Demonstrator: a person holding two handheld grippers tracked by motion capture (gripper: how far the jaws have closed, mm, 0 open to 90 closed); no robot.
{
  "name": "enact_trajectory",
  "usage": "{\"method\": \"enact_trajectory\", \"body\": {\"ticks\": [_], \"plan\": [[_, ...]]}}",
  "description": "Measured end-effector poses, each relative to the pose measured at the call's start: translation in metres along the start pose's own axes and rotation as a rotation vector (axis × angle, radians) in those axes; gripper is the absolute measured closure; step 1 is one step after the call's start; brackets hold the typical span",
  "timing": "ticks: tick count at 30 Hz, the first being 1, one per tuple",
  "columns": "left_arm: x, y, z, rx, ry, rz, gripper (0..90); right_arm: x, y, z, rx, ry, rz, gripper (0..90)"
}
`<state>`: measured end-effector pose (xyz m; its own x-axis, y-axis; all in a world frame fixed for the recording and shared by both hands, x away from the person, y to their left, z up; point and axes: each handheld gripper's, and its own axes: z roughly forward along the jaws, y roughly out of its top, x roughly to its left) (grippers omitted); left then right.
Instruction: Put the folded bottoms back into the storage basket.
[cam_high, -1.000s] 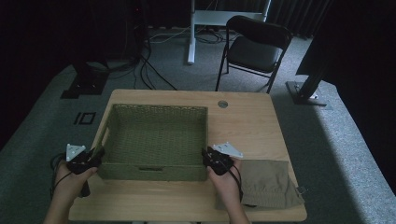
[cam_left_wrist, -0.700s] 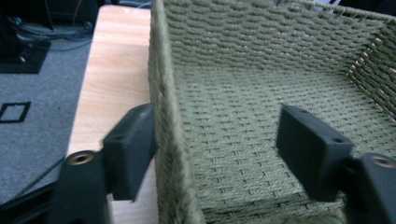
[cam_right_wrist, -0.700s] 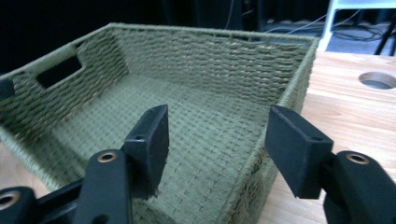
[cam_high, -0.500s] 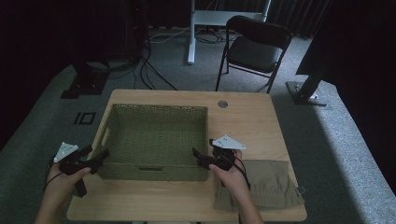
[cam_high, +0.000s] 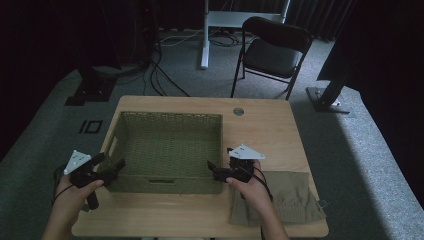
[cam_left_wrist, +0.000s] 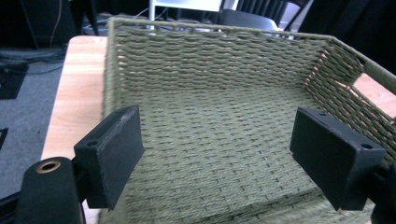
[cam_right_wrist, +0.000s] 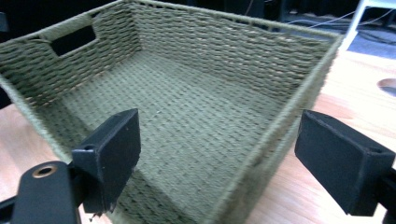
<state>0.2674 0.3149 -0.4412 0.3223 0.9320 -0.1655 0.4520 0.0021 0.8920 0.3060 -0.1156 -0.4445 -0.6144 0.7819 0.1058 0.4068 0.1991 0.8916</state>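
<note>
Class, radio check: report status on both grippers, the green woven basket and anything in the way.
Left gripper and right gripper open, jaws just opened, nothing gripped. Green woven basket empty, on the table between them. Folded cloth beside the right hand, clear of the basket.

Woven basket (cam_high: 167, 150) interior unobstructed.

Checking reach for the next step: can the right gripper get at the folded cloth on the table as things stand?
Probably yes. The folded cloth lies flat beside the right gripper, under that forearm; its jaws stand open, just let go of the basket, holding nothing.

Wooden table (cam_high: 270, 135): woven basket (cam_high: 165, 150), folded cloth (cam_high: 292, 197)
</note>
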Motion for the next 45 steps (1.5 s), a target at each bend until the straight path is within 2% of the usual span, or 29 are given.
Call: {"method": "enact_trajectory", "body": {"ticks": [4,7,14,15,20,25,26,28,30,45], "plan": [[-0.006,0.002,0.003,0.002,-0.015,0.012,17.8,-0.004,-0.001,-0.004,0.005,-0.02,-0.003,13.4],[-0.012,0.003,0.006,-0.002,-0.027,0.026,17.8,-0.007,-0.003,-0.007,0.007,-0.022,-0.005,13.4],[-0.024,0.004,0.014,0.01,-0.062,0.03,17.8,-0.012,-0.006,-0.015,0.02,-0.021,-0.03,13.5],[-0.029,0.006,0.017,0.01,-0.074,0.035,17.8,-0.014,-0.006,-0.016,0.021,-0.02,-0.033,13.5],[-0.04,0.008,0.021,0.007,-0.1,0.045,17.8,-0.02,-0.007,-0.024,0.02,-0.031,-0.016,13.5],[-0.059,0.01,0.027,0.011,-0.141,0.079,17.8,-0.027,-0.008,-0.032,0.013,-0.048,-0.01,13.6],[-0.059,0.01,0.027,0.011,-0.141,0.079,17.8,-0.027,-0.008,-0.032,0.013,-0.048,-0.01,13.6],[-0.069,0.01,0.031,0.014,-0.183,0.065,17.8,-0.031,-0.01,-0.036,0.009,-0.057,-0.005,13.5],[-0.075,0.009,0.035,0.019,-0.2,0.078,17.8,-0.033,-0.012,-0.038,0.008,-0.062,-0.003,13.6],[-0.103,0.005,0.049,0.046,-0.248,0.126,17.8,-0.052,-0.026,-0.059,0.009,-0.099,0.01,13.5]]}}
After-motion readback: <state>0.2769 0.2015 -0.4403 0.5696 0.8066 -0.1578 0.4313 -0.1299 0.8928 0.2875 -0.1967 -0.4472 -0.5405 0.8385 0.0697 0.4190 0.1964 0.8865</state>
